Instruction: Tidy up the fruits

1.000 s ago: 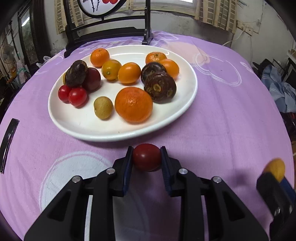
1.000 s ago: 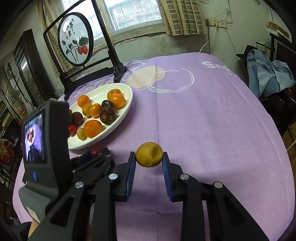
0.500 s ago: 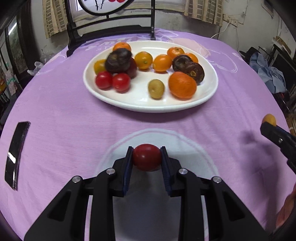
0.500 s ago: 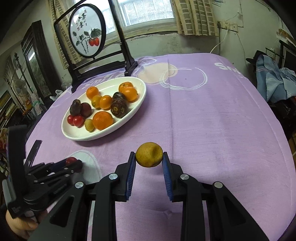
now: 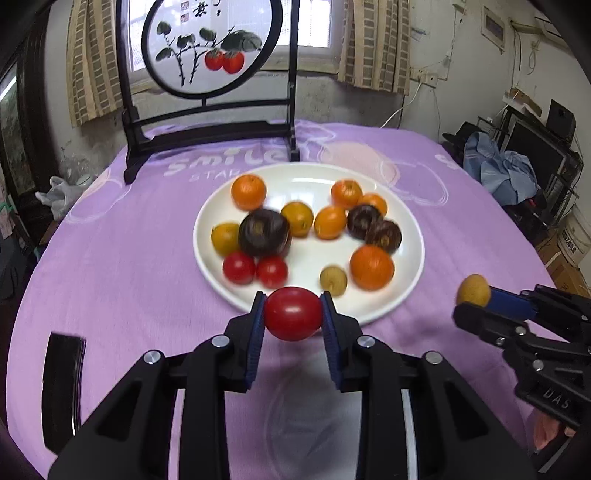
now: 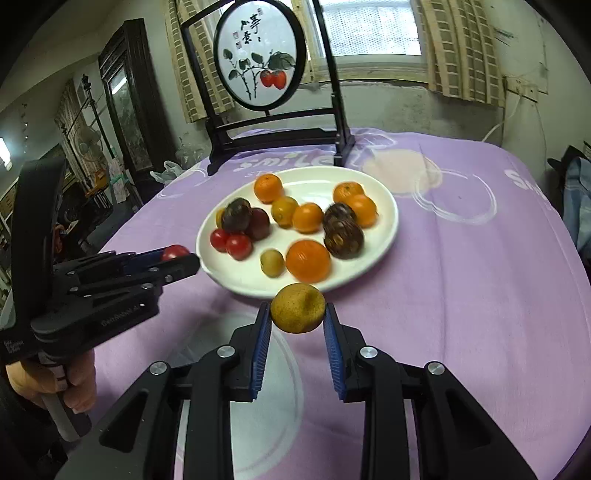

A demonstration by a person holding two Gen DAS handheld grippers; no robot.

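While both grippers were low over the cloth 0.5 s ago, they're now raised w/ the white plate (image 5: 410, 295) closer. Left gripper (image 5: 293, 314) clamps a red tomato (image 5: 293, 313); right gripper (image 6: 297, 313) clamps a yellow-brown fruit (image 6: 297, 307), both just short of the plate's near rim. Plate fruit motion-blurred; screen stand (image 5: 207, 129) behind.

This was a lived-in home, likely a dining or sitting room. A round table under a purple printed cloth (image 5: 129, 258) filled the middle of the frame, with a white plate (image 5: 410, 236) of fruit at its centre. Behind it, upper centre, stood a painted ornamental screen (image 5: 207, 48) in a dark wooden stand before a curtained window (image 6: 369, 29). A dark glass-fronted cabinet (image 6: 125, 96) occupied the upper left, and heaped clothes (image 5: 498, 170) lay at far right.
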